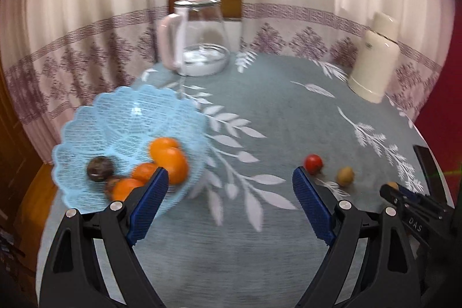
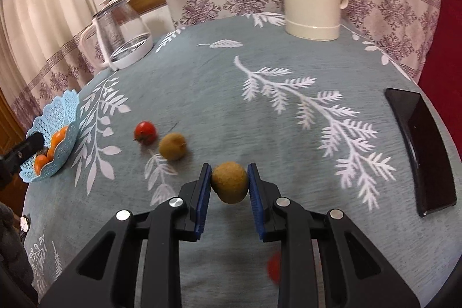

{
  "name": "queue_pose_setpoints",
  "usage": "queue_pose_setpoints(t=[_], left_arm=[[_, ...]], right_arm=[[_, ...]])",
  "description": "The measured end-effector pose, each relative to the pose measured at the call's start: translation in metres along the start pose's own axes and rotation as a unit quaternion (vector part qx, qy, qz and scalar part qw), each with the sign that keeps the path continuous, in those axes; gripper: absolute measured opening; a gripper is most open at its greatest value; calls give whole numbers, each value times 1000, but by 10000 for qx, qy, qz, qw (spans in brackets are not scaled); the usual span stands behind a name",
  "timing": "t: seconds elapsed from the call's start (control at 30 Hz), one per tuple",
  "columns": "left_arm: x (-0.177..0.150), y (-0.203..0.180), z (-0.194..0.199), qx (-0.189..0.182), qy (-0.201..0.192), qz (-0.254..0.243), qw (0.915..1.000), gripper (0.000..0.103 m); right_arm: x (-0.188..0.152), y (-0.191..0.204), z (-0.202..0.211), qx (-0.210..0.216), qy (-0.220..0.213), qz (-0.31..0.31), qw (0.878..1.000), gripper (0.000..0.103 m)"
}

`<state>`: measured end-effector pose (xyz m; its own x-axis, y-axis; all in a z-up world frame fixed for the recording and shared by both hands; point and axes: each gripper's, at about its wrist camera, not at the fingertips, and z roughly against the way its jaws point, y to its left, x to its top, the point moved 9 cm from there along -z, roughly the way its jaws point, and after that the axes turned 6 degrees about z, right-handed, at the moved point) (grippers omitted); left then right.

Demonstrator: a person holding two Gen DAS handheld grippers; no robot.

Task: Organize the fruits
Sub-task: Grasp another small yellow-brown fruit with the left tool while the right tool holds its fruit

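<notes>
Right gripper (image 2: 229, 182): jaws clamped on brown fruit (image 2: 230, 181). Left gripper (image 1: 230, 184): jaws wide apart, empty, beside blue basket (image 1: 95, 120).

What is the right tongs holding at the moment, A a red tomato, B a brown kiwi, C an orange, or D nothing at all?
B: the right tongs are shut on a brown kiwi, its blue pads pressing both sides of it, while the red tomato lies loose on the tablecloth.
</notes>
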<state>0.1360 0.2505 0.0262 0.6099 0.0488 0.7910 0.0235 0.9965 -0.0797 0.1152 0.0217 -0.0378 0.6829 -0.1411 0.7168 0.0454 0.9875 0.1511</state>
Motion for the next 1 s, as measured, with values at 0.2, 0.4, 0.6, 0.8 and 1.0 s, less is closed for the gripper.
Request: queue_pose_setpoints(t=[0.2, 0.4, 0.6, 0.8, 1.0], left_arm=[[-15, -45, -20, -361, 342, -286, 9984, 89], [-21, -76, -36, -566, 530, -463, 9959, 89], [-30, -101, -58, -895, 920, -364, 9911, 86], [-42, -117, -77, -1123, 1300, -199, 9849, 71], [-42, -134, -87, -1326, 1418, -212, 9807, 69]], right_arm=[[2, -19, 4, -37, -87, -133, 9999, 26], [3, -37, 4, -73, -150, -350, 9992, 26], [3, -43, 5, 12, -205, -471, 9987, 26], [2, -45, 5, 85, -237, -560, 9981, 26], [2, -43, 5, 113, -266, -521, 9982, 26]])
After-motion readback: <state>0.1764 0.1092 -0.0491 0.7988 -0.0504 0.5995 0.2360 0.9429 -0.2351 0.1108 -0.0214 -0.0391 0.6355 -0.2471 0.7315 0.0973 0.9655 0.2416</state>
